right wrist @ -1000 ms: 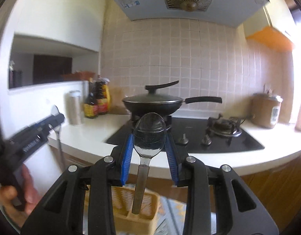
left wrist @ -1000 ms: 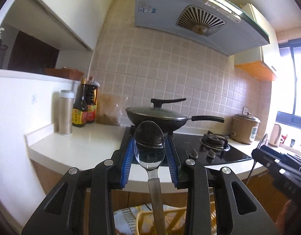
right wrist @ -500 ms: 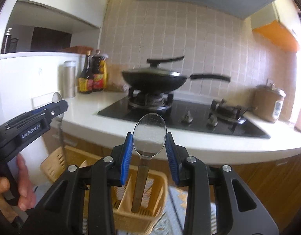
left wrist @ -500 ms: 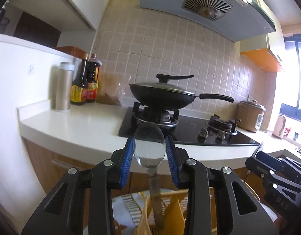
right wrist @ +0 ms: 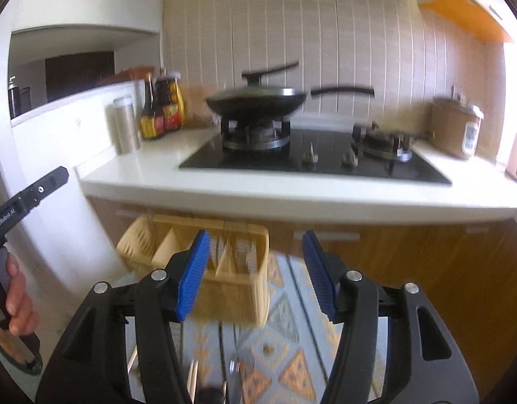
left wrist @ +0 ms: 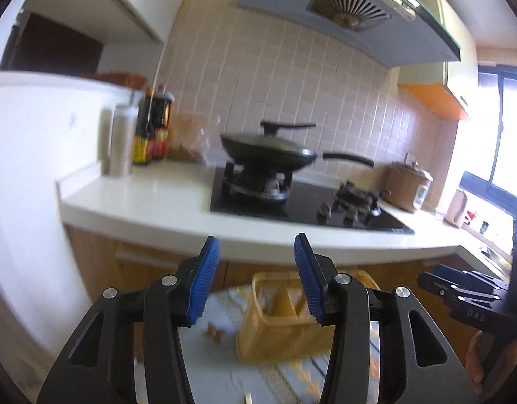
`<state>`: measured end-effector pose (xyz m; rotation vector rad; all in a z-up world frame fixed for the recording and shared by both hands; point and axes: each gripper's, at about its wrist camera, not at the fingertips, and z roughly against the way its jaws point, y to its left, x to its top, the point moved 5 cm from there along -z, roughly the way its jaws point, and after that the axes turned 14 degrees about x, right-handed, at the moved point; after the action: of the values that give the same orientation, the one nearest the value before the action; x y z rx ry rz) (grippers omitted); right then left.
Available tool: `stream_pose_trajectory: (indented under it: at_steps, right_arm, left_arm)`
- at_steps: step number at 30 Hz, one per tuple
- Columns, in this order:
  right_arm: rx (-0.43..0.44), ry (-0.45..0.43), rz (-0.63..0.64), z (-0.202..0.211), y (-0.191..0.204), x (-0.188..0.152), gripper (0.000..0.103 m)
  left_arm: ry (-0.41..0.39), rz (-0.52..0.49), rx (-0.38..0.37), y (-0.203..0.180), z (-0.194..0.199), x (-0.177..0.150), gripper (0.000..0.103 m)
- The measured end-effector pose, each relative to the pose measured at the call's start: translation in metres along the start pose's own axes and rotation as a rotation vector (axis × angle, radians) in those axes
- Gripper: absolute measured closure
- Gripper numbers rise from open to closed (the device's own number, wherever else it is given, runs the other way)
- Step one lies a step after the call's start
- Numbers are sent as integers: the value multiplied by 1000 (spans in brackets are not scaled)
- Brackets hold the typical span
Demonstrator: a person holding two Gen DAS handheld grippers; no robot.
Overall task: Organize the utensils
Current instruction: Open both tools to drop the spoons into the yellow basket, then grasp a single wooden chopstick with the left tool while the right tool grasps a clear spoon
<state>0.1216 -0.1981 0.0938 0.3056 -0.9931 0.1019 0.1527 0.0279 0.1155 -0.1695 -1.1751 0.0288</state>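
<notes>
While our left gripper (left wrist: 256, 249) and right gripper (right wrist: 256, 244) have just been opening, nothing between ribbed blue pads | woven yellow basket (right wrist: 231, 282) below, partitioned.

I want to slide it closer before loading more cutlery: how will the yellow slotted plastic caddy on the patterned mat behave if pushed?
The yellow slotted plastic caddy looks thin-walled, so probably light. On the patterned mat it may drag rather than glide. It stands fairly tall, so a high push might tip it; push low.
</notes>
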Motion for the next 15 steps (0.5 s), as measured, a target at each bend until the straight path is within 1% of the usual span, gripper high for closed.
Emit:
stream_pose_trajectory:
  at_steps: [1, 3, 4, 5, 7, 9, 12, 13, 15]
  right_arm:
    - [15, 48, -21, 2, -1, -8, 49]
    - [30, 120, -54, 0, -2, -23, 49]
    - [35, 163, -72, -2, -3, -31, 49]
    - [48, 216, -98, -7, -4, -42, 49]
    - [71, 299, -134, -17, -5, -60, 49]
    - [63, 381, -161, -31, -8, -79, 49]
    - [70, 487, -205, -50, -14, -105, 49]
    - [83, 534, -235, -60, -17, -117, 49]
    - [92, 590, -280, -72, -22, -132, 49]
  left_arm:
    - [29, 0, -3, 2, 1, -3, 59]
    - [148, -13, -21, 6, -1, -17, 59]
    - [193, -15, -31, 7, -3, -23, 59]
    - [284, -20, -51, 8, -8, -38, 59]
    - [386, -32, -77, 9, -16, -57, 59]
    - [499, -65, -94, 10, -28, -85, 59]
    - [642, -129, -93, 9, -48, -123, 59]
    - [677, -127, -96, 9, -54, -132, 59]
    - [754, -125, -109, 10, -67, -153, 59]
